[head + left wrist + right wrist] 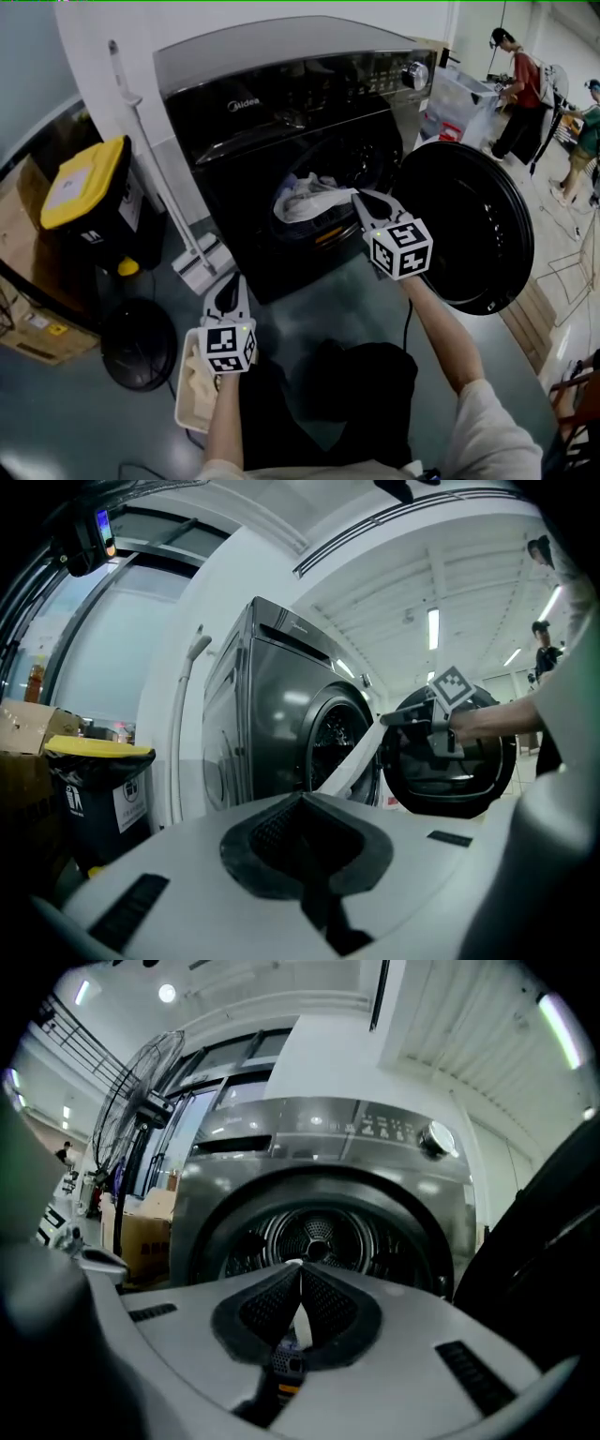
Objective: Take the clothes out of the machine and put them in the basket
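Clamping with the right gripper [361, 199] fully closed on a thin fold of the white, crumpled fabric garment [314, 199], just outside the round drum mouth of the dark grey front-loading washing machine [281, 103]. Holding the left gripper [228, 284] closed and empty above the white plastic basket [181, 389] on the floor. Probably risking a slip from so thin a pinch, or a snag on the drum lip or the round black glass door [469, 225], dropping the tail onto the floor. Stretching as a band, long axis running from drum mouth out toward the right gripper, far end lying inside the drum.
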Available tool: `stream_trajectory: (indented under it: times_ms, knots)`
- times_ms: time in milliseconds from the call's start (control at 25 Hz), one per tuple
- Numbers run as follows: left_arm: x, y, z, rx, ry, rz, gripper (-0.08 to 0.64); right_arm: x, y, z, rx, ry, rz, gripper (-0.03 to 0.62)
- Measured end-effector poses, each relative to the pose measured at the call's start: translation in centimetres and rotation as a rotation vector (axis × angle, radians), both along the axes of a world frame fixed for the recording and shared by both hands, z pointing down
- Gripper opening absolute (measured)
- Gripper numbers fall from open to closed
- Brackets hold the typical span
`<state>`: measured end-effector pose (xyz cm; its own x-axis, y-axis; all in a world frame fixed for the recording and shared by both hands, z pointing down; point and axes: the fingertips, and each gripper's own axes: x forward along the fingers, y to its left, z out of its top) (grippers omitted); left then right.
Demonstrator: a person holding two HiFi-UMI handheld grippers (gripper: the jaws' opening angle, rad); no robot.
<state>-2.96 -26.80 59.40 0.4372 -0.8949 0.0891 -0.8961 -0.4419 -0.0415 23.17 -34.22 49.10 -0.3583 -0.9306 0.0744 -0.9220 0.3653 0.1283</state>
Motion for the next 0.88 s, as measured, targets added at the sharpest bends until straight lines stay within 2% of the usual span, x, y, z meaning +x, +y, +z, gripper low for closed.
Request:
stream_trajectory:
  times_ms: [200,560,720,880]
  knots:
    - [0.6,0.2,-1.0,0.017,0.012,0.008,0.018,0.6,2.1,-7.2,0.121,-0.057,-0.022,0.026]
    - [0.5,0.2,-2.1,0.029,0.026,0.01,0.018,-0.1,6.1,-20.4,0.316,-0.084,-0.102,0.026]
    - [0.4,0.4,-2.7,0.038,0.037,0.009,0.018,-0.9,7.5,-24.0,0.368,-0.073,-0.125,0.026]
    - [0.6,0.6,-3.1,0.044,0.04,0.016,0.018,-1.2,8.1,-24.9,0.373,-0.057,-0.131,0.026]
